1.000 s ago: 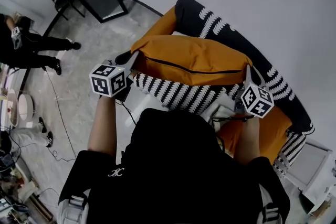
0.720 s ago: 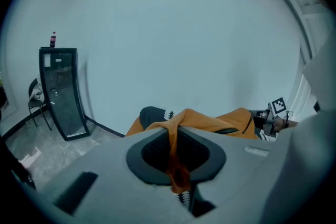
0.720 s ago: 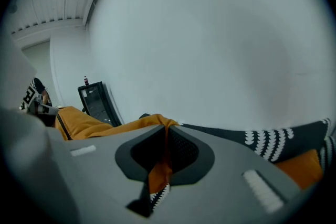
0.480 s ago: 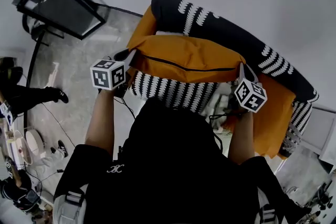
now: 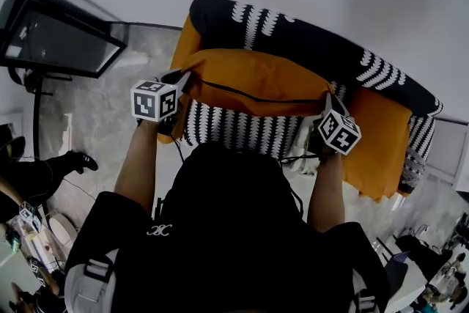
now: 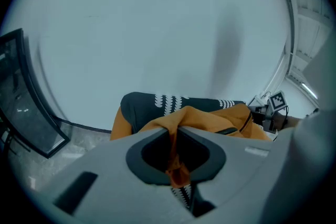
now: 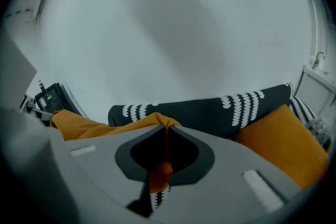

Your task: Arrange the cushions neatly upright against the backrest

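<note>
Head view: a person holds 1 orange cushion (image 5: 256,84) by its 2 ends in front of the black, white-patterned backrest (image 5: 308,37) of a sofa, above the striped seat (image 5: 242,128). The cushion's long axis runs from upper left to lower right across the view, roughly parallel to the backrest, and a dark zip line follows that axis along the face turned toward the person. Whether the cushion rests on the seat cannot be told. The left gripper (image 5: 183,78) is at the cushion's left end and the right gripper (image 5: 327,100) at its right end; each carries its marker cube nearer the person. Left gripper view: the left gripper (image 6: 173,131) has its jaws pressed nearly together on a pinched fold of orange fabric, and the cushion (image 6: 210,119) stretches away to the right, with the backrest (image 6: 157,105) behind it. Right gripper view: the right gripper (image 7: 167,128) is likewise clamped on a narrow fold of the cushion (image 7: 94,126), which extends to the left before the backrest (image 7: 210,107). A 2nd orange cushion (image 5: 377,139) sits at the sofa's right end, below the backrest; it shows at the right of the right gripper view (image 7: 281,139). A dark framed screen (image 5: 58,40) stands on the floor to the sofa's left.
</note>
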`<state>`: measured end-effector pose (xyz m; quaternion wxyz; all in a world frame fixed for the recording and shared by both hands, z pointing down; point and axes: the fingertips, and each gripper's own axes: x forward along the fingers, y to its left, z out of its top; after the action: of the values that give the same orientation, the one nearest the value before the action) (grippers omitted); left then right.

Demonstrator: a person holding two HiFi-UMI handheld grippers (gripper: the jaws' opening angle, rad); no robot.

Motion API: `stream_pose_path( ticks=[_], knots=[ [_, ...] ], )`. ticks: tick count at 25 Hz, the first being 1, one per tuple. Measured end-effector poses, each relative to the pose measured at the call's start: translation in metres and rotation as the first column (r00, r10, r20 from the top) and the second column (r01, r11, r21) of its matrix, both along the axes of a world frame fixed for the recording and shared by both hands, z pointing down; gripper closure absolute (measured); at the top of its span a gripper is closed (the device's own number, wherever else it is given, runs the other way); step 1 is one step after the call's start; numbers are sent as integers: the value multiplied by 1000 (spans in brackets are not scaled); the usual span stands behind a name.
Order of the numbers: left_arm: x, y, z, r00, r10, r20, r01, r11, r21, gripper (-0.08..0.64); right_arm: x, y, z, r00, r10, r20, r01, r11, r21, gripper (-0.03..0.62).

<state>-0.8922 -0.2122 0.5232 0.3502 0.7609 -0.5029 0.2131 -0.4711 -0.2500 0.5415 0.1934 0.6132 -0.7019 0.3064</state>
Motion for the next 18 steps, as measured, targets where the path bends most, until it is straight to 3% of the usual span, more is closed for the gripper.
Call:
stream_pose_path(
  ticks=[5,12,15,18],
  knots=[
    [-12,-34,28,998,64,-28,-66,997,-49,531,-11,-19,35,997,76,-13,-77,995,-64,565],
    [7,-90,50,982,187,-33,-189,979,-75,529,7,-51,62,979,195,-55,-201,971,-129,565],
    [5,-110,82,975,222,1,-220,966,-134,529,6,-72,76,976,200,-83,-210,968,-140,565],
    [3,-122,106,978,207,-35,-210,964,-165,529,3,-91,88,978,172,-119,-190,969,-159,565]
  ],
)
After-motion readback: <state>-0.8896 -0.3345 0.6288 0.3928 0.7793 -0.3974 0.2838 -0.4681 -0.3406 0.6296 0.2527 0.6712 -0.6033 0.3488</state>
